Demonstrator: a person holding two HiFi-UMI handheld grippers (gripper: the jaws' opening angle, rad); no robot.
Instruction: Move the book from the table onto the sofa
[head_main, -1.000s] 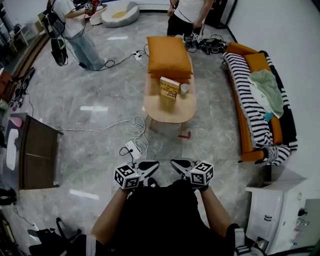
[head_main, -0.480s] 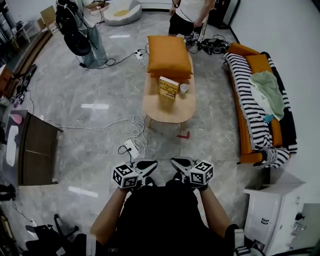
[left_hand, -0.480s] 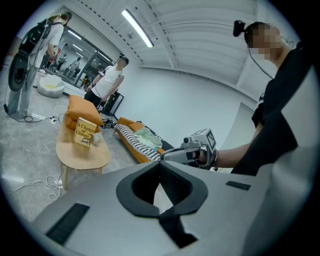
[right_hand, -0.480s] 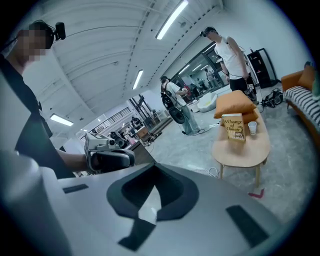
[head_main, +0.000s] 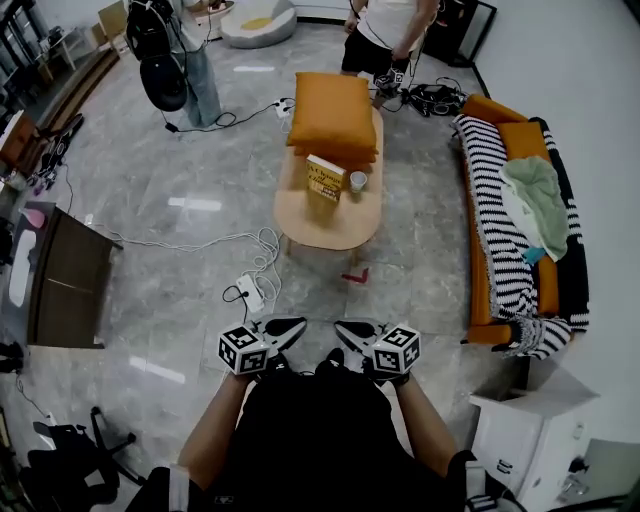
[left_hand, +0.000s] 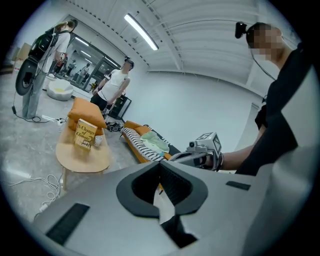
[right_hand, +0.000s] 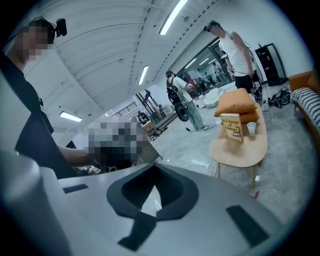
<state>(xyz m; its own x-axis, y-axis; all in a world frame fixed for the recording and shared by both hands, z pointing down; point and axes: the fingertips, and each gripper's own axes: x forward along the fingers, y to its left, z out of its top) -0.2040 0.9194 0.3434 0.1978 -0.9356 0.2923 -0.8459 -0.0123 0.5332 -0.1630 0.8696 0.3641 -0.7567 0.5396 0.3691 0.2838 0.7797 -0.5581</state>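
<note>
Where the book stands: upright on the table, yellow cover turned toward the person holding the grippers, well short of the sofa.
Cover: dark lettering on yellow, seen in both gripper views, too small to read with certainty.
Cushion: large and orange, lying on the far half of the table, directly behind the book and touching or nearly touching it.
Cup: small and white, just beside the book on the side toward the sofa.
Table: oval, pale wood, on slim legs, its near half bare.
Sofa: orange, set along the wall to the person's right, well apart from the table.
Striped throw: black and white, spread over the sofa seat and hanging off its near end.
Green cloth: crumpled on top of the throw.
Left gripper: held low before the person's body, pointing toward the table, jaws clenched together with nothing between them.
Right gripper: just beside the left one at the same height, jaws likewise pressed together and empty.
Power strip: white, on the grey tiled floor between the grippers and the table, with white cable looped near it.
Bystanders: two people standing beyond the far end of the table.
Cabinet: dark, against the left side of the room.
</note>
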